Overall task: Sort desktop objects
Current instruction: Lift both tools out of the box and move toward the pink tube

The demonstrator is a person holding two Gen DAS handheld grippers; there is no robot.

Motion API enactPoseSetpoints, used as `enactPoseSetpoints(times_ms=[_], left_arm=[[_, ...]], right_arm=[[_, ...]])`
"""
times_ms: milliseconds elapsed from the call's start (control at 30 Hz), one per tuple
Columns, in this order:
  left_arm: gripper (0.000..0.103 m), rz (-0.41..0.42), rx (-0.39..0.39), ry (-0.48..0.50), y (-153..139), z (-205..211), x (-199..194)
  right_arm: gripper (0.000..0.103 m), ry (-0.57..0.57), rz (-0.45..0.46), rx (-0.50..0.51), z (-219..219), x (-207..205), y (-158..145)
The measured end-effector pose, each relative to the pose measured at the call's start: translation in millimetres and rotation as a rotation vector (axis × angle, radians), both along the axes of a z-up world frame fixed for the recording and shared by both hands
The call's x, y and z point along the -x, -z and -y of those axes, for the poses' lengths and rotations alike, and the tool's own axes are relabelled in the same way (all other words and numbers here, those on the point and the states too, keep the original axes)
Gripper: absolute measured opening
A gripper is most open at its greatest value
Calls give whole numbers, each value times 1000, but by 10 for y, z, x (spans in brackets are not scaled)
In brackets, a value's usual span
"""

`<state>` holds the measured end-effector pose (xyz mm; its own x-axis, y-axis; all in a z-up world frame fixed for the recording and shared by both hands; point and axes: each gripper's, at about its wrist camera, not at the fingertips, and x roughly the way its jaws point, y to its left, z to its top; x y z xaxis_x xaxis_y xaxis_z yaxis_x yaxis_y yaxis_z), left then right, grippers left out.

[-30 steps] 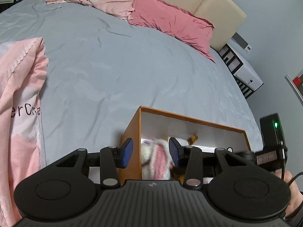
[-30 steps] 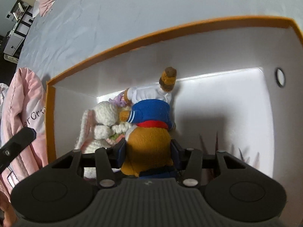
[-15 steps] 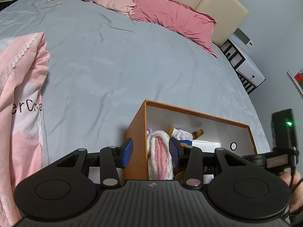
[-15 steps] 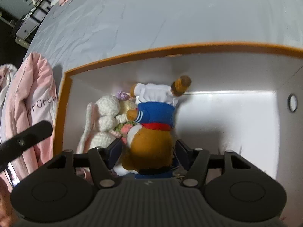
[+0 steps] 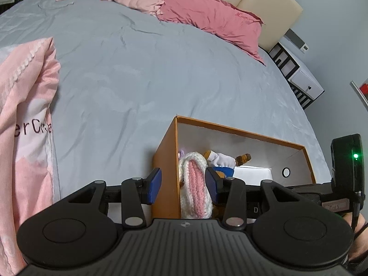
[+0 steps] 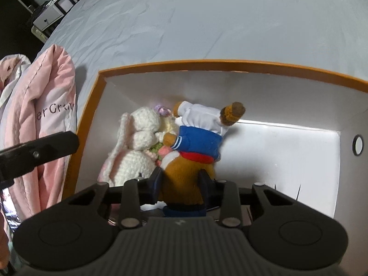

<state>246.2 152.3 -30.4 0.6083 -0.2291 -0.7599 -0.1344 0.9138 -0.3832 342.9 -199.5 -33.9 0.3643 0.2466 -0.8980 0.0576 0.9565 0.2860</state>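
Note:
An orange box with a white inside point(image 6: 207, 64) point(image 5: 165, 161) stands on the grey bed. In it lie a white crocheted rabbit point(image 6: 138, 147) point(image 5: 195, 179) and a brown plush bear in a blue jacket point(image 6: 197, 138) point(image 5: 220, 161). My right gripper point(image 6: 180, 184) is over the box, its jaws closed on the bear's brown head. My left gripper point(image 5: 182, 184) is open and empty, straddling the box's left wall above the rabbit's ear.
A folded pink quilt with lettering point(image 5: 25, 124) point(image 6: 46, 119) lies left of the box. Pink pillows point(image 5: 207, 20) rest at the headboard. White nightstands point(image 5: 301, 78) point(image 6: 46, 20) stand beside the bed. Grey sheet point(image 5: 138, 69) spreads beyond the box.
My left gripper has lifted and drawn back from the rabbit, which stays in the box. My right gripper has risen a little with the bear between its jaws.

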Motion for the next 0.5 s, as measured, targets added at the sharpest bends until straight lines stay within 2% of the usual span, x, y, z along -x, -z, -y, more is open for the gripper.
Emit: enactPoseSetpoints(times_ms=[167, 433, 500], left_arm=[[47, 53, -48, 22, -155, 92, 79], [46, 158, -144, 114, -524, 509, 410], [46, 154, -168, 138, -572, 618, 508]], right_arm=[[38, -52, 93, 53, -85, 125, -189], [37, -151, 452, 125, -189, 880, -700], [37, -172, 480, 130, -191, 1030, -772]])
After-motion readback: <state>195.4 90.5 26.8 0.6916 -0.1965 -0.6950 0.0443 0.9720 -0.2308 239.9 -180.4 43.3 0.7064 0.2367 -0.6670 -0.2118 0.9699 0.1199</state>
